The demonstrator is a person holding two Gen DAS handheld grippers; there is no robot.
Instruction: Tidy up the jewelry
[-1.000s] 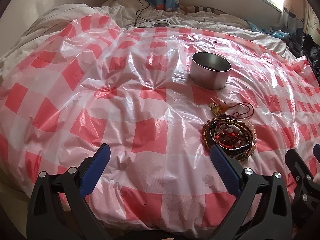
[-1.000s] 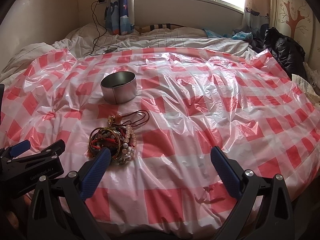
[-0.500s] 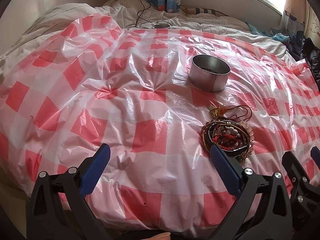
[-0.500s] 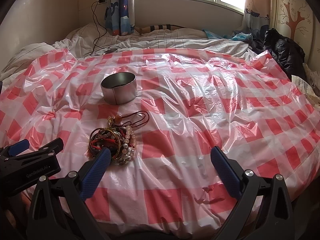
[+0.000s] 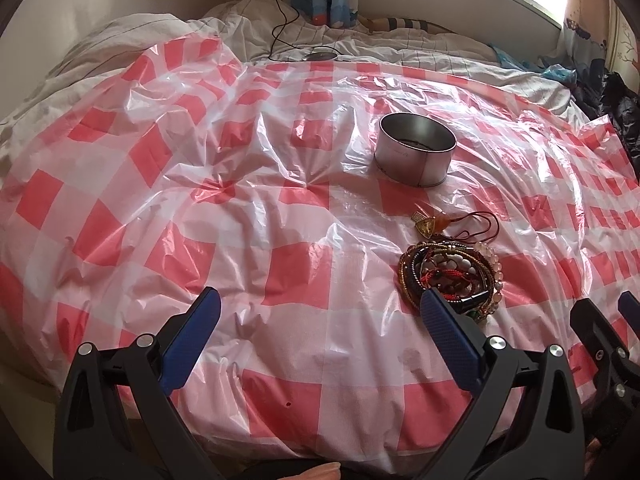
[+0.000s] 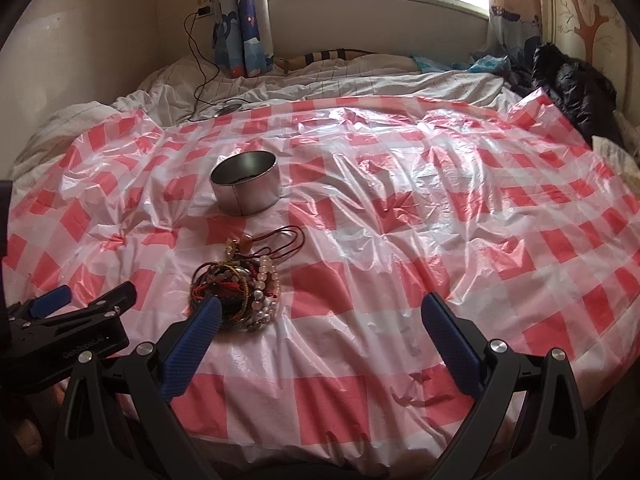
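Observation:
A pile of bead bracelets (image 5: 450, 276) lies on the red-and-white checked plastic sheet (image 5: 240, 240), with a corded pendant necklace (image 5: 448, 226) just beyond it. A round metal tin (image 5: 416, 154) stands open farther back. My left gripper (image 5: 320, 340) is open and empty, its right finger just in front of the pile. My right gripper (image 6: 320, 340) is open and empty, its left finger next to the bracelets (image 6: 236, 292). The tin (image 6: 246, 186) and necklace (image 6: 276, 242) also show in the right wrist view.
The sheet covers a bed with rumpled white bedding (image 6: 360, 80). A black charging cable (image 6: 200, 80) runs from the wall to the back of the bed. A black jacket (image 6: 572, 88) lies at the far right. The bed's front edge is just below both grippers.
Both grippers have drifted slightly back and up from the bed; the scene sits a little lower in the views. Nothing was touched or moved.

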